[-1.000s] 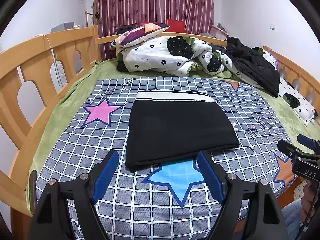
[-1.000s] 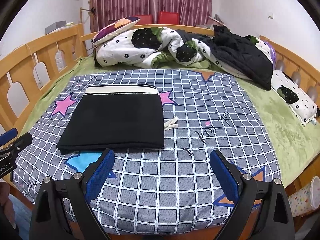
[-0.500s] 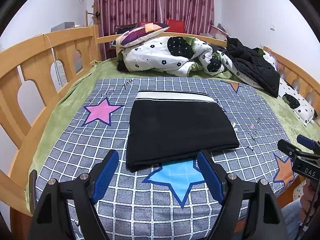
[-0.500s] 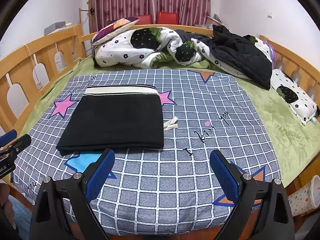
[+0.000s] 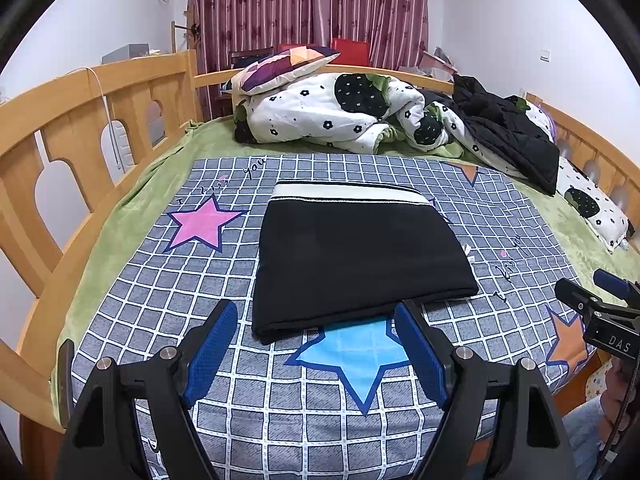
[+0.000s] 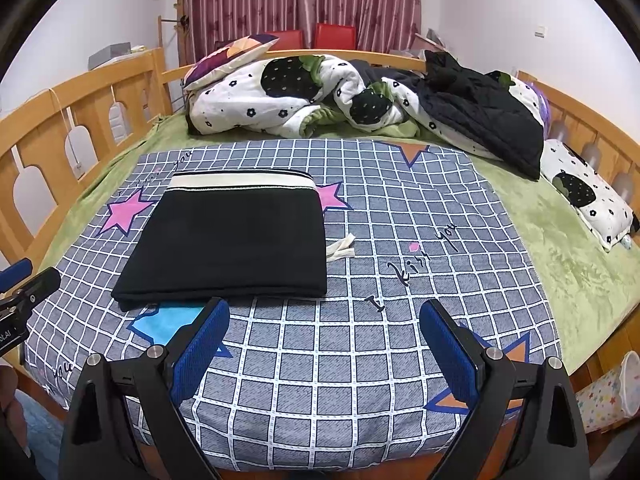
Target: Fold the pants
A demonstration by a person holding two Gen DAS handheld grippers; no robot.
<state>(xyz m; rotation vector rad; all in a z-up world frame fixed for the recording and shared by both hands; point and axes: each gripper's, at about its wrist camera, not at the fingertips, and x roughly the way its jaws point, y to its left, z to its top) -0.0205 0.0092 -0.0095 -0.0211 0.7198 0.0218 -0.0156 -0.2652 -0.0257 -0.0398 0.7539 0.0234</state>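
**gridsheet_fan:** So where were the pants (image 5: 356, 256) sitting compared to the grippers at that point?

**umi_tinkerer:** Ahead of both, flat on the checked sheet (image 5: 304, 420), already squared into a black rectangle with the cream waistband (image 5: 346, 193) on the far edge. The near folded edge ran left to right across both views, so the bundle's wider side faced the grippers. In the left wrist view it sat pretty much dead ahead of the left gripper (image 5: 316, 350), with its near edge just past the fingertips. From the right gripper (image 6: 326, 354) it was ahead and off to the left, only the near right corner close to that gripper's left finger.

**gridsheet_fan:** So the left was the closer one?

**umi_tinkerer:** I'd say so, or at least the one lined up with it. The right would've had to swing across to its left to get at anything.

**gridsheet_fan:** And the jaws? Holding anything?

**umi_tinkerer:** Nope. Both stood wide apart, blue pads with nothing but sheet between them, not touching the fabric. Both hovered at the foot of the bed, tipped down toward the mattress.

**gridsheet_fan:** Looked done then?

**umi_tinkerer:** My guess, yeah. Tidy fold, apart from a bit of white drawstring (image 6: 341, 249) poking out from the right side. If another fold was wanted, the near edge was the obvious place to grab, lifted toward the waistband.
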